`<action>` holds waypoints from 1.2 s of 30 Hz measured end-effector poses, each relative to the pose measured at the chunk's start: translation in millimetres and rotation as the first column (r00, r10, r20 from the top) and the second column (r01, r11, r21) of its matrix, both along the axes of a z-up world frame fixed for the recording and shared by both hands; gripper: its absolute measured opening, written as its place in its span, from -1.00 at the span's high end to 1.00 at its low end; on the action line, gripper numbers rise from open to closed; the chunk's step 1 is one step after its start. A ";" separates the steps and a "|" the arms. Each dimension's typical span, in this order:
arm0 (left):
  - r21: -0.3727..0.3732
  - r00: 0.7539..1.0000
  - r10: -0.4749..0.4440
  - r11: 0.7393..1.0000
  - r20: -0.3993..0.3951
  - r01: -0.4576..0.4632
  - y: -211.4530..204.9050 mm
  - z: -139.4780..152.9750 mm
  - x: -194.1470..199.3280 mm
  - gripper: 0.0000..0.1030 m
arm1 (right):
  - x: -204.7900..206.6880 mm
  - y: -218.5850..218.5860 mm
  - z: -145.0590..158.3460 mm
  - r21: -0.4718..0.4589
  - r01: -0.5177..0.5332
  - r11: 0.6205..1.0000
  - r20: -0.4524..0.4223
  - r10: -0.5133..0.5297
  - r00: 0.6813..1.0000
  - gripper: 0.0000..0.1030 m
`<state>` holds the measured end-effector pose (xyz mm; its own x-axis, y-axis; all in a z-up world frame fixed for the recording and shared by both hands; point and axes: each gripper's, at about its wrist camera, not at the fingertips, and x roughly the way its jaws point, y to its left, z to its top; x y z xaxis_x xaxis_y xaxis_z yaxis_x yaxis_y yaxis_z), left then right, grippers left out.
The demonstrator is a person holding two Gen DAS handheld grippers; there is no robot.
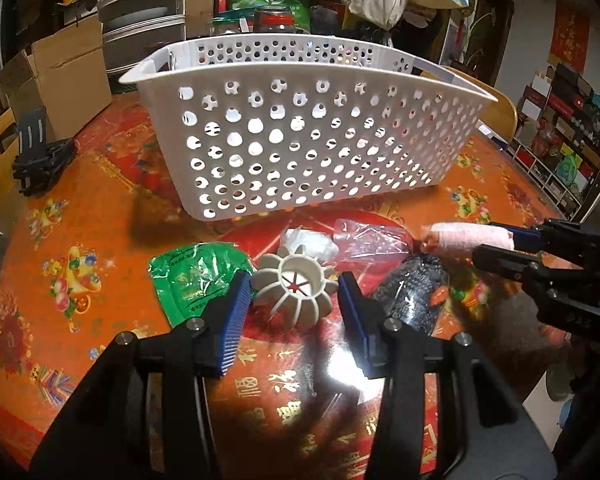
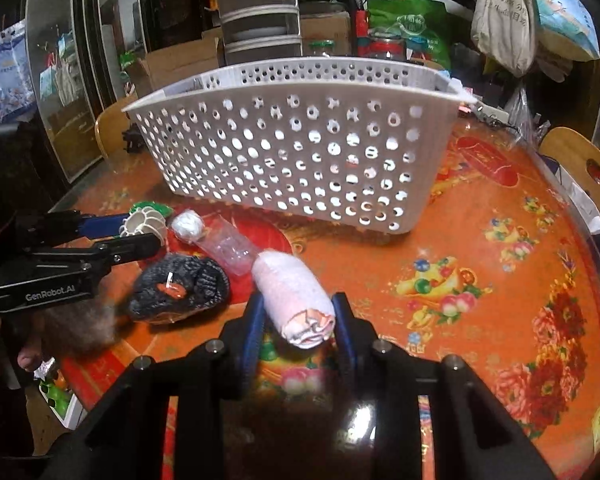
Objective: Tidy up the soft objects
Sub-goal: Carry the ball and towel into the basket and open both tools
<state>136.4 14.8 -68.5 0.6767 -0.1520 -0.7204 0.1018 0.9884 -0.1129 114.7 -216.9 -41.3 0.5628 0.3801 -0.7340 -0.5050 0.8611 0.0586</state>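
A white perforated basket (image 1: pixel 300 136) (image 2: pixel 300 152) stands on the red table. My right gripper (image 2: pixel 298 312) is shut on a rolled pink towel (image 2: pixel 292 292), which also shows in the left wrist view (image 1: pixel 472 236), held just above the table. My left gripper (image 1: pixel 292 300) is open around a white ribbed plastic ring (image 1: pixel 296 284) (image 2: pixel 144 222). A black knitted item (image 2: pixel 180 288) (image 1: pixel 416 292), a clear plastic bag (image 1: pixel 372 240) (image 2: pixel 232 250), a white wad (image 1: pixel 312 242) (image 2: pixel 188 226) and a green packet (image 1: pixel 196 276) lie nearby.
Cardboard boxes (image 1: pixel 60 76), stacked containers (image 1: pixel 140 16), jars and bags crowd the far table edge. A black clip-like object (image 1: pixel 40 160) lies at the left. A wooden chair back (image 2: pixel 584 168) stands at the right.
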 end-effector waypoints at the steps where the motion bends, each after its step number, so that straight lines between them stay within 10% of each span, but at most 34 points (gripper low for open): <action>1: -0.002 1.000 0.002 1.000 0.003 -0.002 1.3 0.8 -1.2 0.18 | -1.5 -0.3 2.0 0.004 -0.001 1.000 0.003 0.001 1.000 0.37; 36: -0.008 0.989 0.032 0.999 0.144 -0.032 26.4 85.8 -38.8 0.18 | -32.8 -10.5 104.9 0.041 -0.008 0.999 0.203 0.000 0.979 0.40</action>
